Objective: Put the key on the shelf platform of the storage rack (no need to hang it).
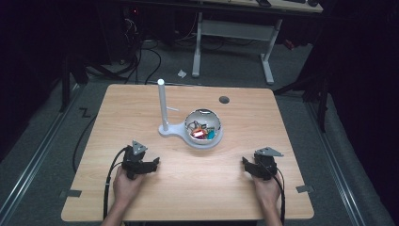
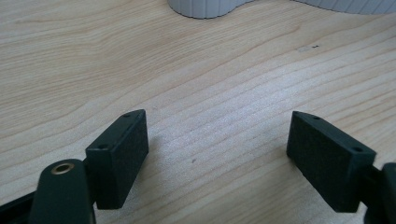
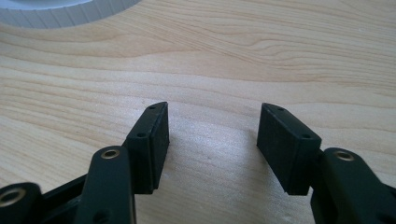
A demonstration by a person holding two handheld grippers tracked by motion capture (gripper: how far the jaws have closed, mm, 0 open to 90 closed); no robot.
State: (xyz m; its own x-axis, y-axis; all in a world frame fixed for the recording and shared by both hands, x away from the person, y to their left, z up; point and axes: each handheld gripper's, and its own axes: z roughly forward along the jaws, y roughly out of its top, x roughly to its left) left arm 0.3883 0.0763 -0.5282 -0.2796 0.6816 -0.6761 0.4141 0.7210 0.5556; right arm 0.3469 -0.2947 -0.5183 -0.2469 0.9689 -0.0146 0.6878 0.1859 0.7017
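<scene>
We see both the left tool (image 1: 153, 163) and right tool (image 1: 245, 163) gaping, empty, near the bowl (image 1: 203, 139); a careless reach could topple its stand (image 1: 162, 104).

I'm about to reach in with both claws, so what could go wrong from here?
1. The bowl sits joined to a thin upright post; a claw coming in from the left might knock the post and shift the bowl.
2. The small bits in the bowl lie jumbled together, so a claw may pinch several at once.
3. Both the left claw and right claw are open and empty; reaching together, they could collide over the bowl.
</scene>
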